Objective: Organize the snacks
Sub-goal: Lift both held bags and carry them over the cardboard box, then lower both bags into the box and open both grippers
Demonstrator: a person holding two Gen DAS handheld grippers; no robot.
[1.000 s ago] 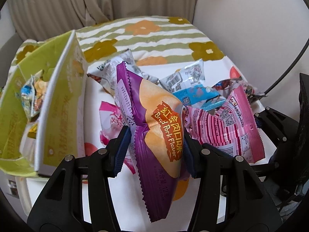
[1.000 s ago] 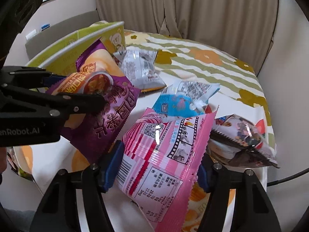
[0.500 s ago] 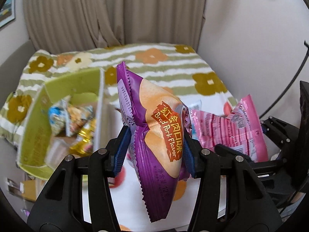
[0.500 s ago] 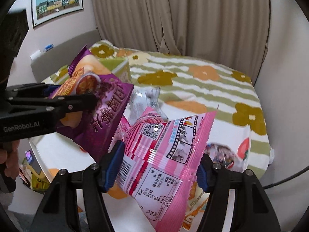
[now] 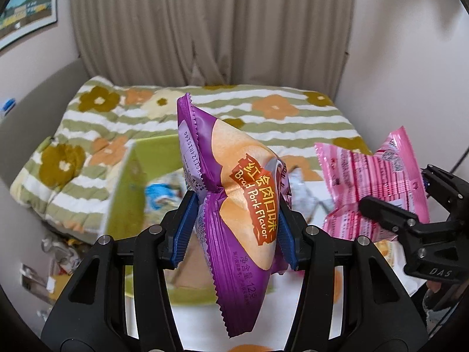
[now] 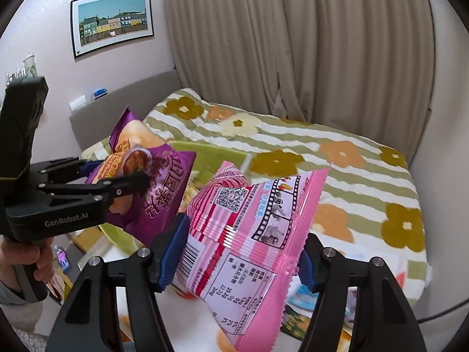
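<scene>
Room: bed (image 5: 272, 117) with a flowered striped cover, beige curtain (image 6: 293, 44) behind.
Left tool (image 5: 234, 226): clamped on the purple snack bag (image 5: 243, 205), held above the green box (image 5: 132, 176).
Right tool (image 6: 240, 252): clamped on the pink snack bag (image 6: 249, 234), held up beside the purple one.

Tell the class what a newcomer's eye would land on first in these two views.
A purple snack bag fills the middle of the left view, pinched by the left gripper. A pink snack bag fills the right view, clamped in the right gripper. Behind them sits a green box before a flowered bedspread.
</scene>
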